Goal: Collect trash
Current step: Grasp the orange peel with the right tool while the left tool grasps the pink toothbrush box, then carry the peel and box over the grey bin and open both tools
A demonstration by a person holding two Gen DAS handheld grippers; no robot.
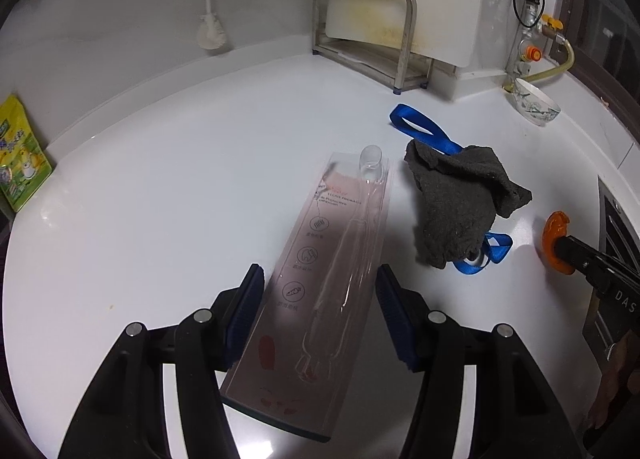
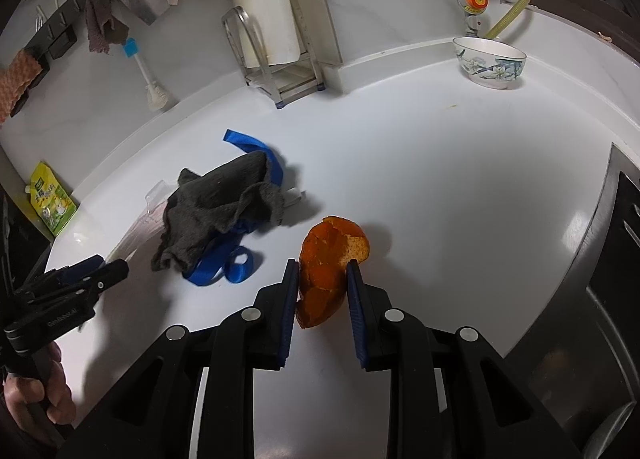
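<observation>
A clear plastic toothbrush package lies flat on the white counter. My left gripper is open, its fingers on either side of the package's lower half. An orange peel sits on the counter between the pads of my right gripper, which is shut on it. The peel and the right gripper's tip also show in the left wrist view at the right. A dark grey rag lies over a blue strap just right of the package. In the right wrist view the rag hides most of the package.
A metal rack stands against the back wall. A floral bowl sits at the back right by the gas hose. A yellow-green pouch leans at the far left. A brush hangs on the wall. The stove edge borders the right.
</observation>
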